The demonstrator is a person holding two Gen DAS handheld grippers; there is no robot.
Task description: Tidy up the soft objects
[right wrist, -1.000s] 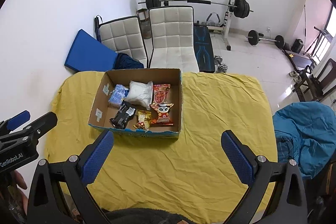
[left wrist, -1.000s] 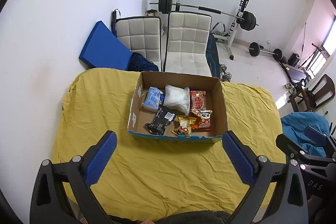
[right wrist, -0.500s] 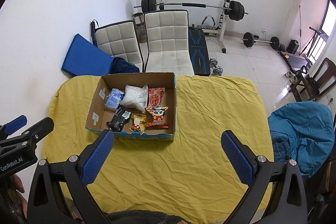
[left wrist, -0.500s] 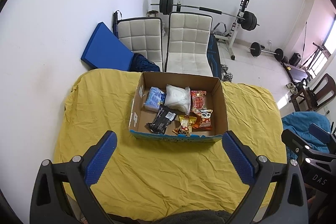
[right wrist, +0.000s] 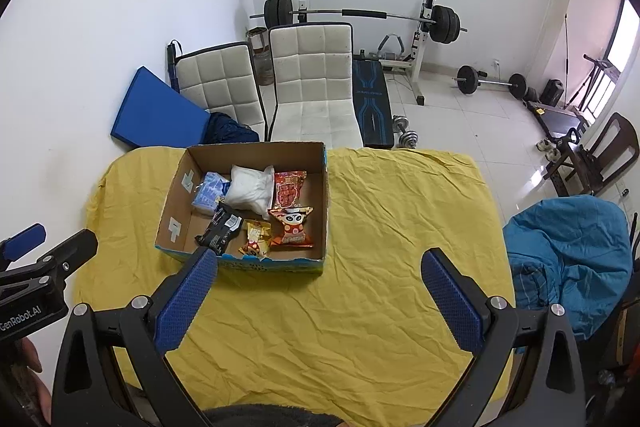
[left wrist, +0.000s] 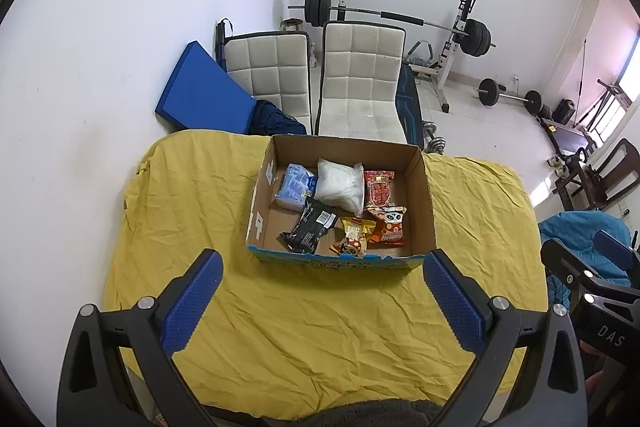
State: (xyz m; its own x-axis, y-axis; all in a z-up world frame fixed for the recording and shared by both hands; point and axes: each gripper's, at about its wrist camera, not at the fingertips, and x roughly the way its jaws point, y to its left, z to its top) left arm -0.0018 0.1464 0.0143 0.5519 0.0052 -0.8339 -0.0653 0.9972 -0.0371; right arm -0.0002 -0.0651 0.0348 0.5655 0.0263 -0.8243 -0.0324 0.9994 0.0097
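Holding our left gripper spread wide and empty above the yellow cloth, we see the cardboard box ahead, with soft packets lying inside it; our right gripper is likewise wide apart, grasping nothing.

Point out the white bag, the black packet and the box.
white bag (left wrist: 340, 183), left wrist view, middle of the bag.
black packet (left wrist: 310, 229), left wrist view, its centre.
box (right wrist: 326, 187), right wrist view, right wall.
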